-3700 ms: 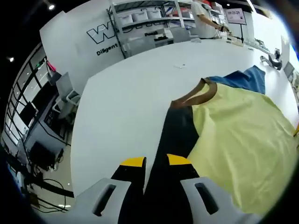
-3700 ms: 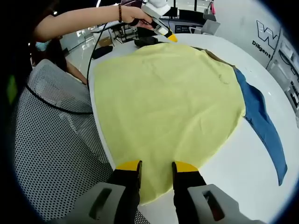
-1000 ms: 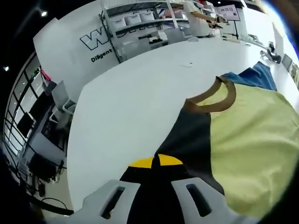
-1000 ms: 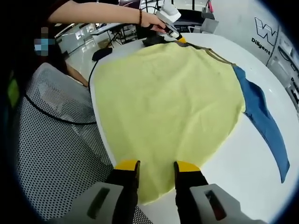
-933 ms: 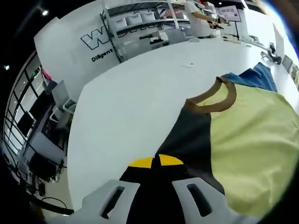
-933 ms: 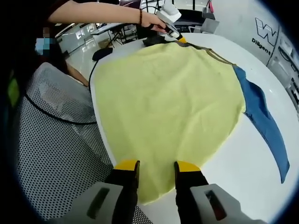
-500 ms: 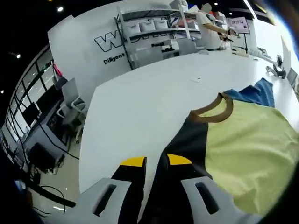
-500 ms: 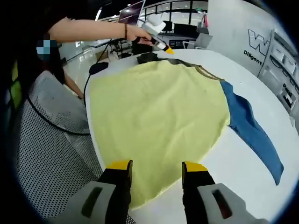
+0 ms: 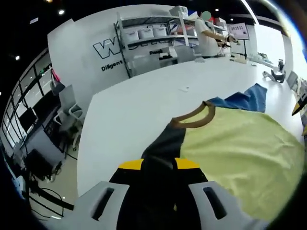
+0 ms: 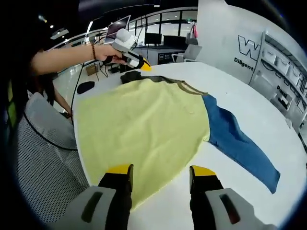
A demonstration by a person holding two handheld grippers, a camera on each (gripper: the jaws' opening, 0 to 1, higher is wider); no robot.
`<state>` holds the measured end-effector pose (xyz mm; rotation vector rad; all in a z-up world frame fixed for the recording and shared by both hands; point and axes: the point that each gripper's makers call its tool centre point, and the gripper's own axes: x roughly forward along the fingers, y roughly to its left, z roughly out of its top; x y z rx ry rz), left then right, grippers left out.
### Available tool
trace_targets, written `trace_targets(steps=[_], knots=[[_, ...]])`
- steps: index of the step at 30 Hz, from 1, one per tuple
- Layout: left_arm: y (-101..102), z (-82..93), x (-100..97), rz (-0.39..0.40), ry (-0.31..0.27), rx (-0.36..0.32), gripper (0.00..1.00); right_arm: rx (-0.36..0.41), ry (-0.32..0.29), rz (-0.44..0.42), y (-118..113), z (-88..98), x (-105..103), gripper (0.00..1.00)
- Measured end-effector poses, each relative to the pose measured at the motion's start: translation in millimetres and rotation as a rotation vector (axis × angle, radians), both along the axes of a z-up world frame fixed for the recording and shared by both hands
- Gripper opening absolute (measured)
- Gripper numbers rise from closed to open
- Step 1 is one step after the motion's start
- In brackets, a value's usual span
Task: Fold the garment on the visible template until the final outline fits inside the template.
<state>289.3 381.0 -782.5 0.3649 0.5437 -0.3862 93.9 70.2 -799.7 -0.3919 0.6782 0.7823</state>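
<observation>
A yellow T-shirt (image 9: 240, 153) lies flat on the white table (image 9: 134, 100). It has a brown collar (image 9: 194, 120), a black sleeve (image 9: 160, 148) and a blue sleeve (image 9: 242, 100). My left gripper (image 9: 159, 164) is open, and the black sleeve runs between its two jaws. In the right gripper view the shirt body (image 10: 144, 124) spreads ahead, with the blue sleeve (image 10: 235, 141) stretched out to the right. My right gripper (image 10: 161, 170) is open above the shirt's near hem. At the far end a hand holds the left gripper (image 10: 136, 62) over the black sleeve (image 10: 132, 75).
A mesh chair (image 10: 38, 158) stands close to the table edge on the left. Office chairs (image 9: 67, 105) sit beyond the table's far side. Shelves with boxes (image 9: 153, 33) and a person (image 9: 206, 33) are at the back of the room.
My left gripper was shut on the black sleeve a second ago and has let go, its jaws now wide. The right jaws have spread further. Both views have shifted.
</observation>
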Motion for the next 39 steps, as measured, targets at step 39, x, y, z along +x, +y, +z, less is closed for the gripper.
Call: trace_targets(steps=[39], knots=[[-94,59.5,-134.5,-0.003,-0.134,-0.265,0.20,0.064,-0.125,-0.329,-114,33.7,97,0.52]])
